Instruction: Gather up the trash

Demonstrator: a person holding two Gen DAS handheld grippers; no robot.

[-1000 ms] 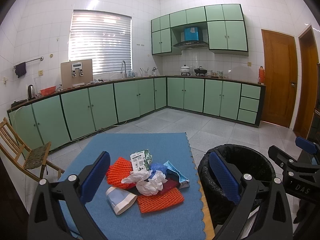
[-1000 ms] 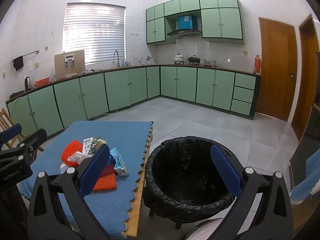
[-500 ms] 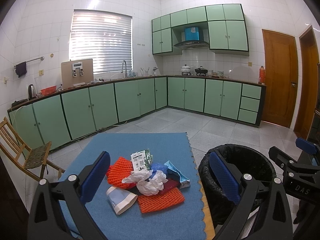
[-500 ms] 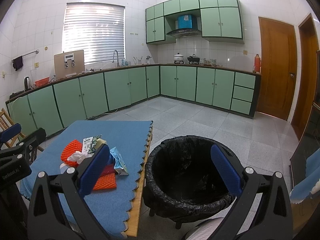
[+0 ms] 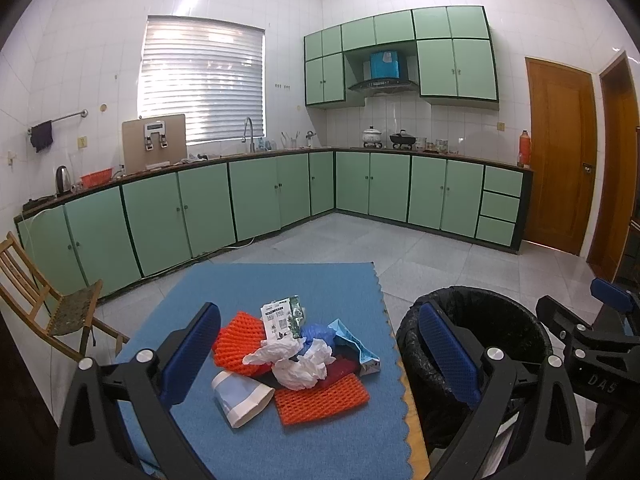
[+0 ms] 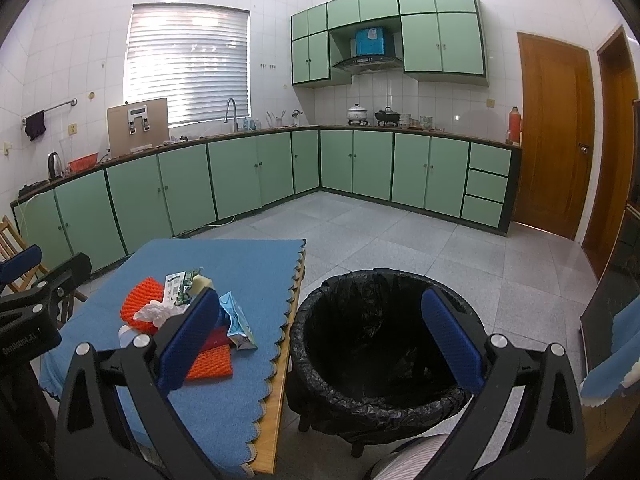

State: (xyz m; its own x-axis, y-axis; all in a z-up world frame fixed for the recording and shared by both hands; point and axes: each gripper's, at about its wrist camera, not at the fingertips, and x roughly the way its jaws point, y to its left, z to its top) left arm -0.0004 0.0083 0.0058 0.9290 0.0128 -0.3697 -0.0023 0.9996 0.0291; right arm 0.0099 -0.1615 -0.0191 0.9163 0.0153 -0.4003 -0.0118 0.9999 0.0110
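Hovering wide open and holding nothing: the left gripper (image 5: 320, 354), blue-padded fingers (image 5: 191, 354) spreading either side of the trash pile (image 5: 294, 360) on the blue scalloped mat (image 5: 280, 284). Likewise gaping empty, the right gripper (image 6: 320, 344), framing the black-lined trash bin (image 6: 380, 352) standing just beside the table edge (image 6: 276, 412). Showing "DAS" in grey letters on the right gripper's body in the left view, and "GenRobot.AI", only partly legible, on the left gripper's body in the right view. Lying heaped together in the pile: crumpled white tissue (image 5: 298, 362), two orange foam nets (image 5: 320, 398), a printed green-and-white wrapper (image 5: 280, 318) with writing too small for reading, a pale blue foil pouch (image 5: 354, 342), a white-and-blue paper cup (image 5: 240, 394) on its side. Lining the walls beyond, green cabinets (image 5: 256, 200).
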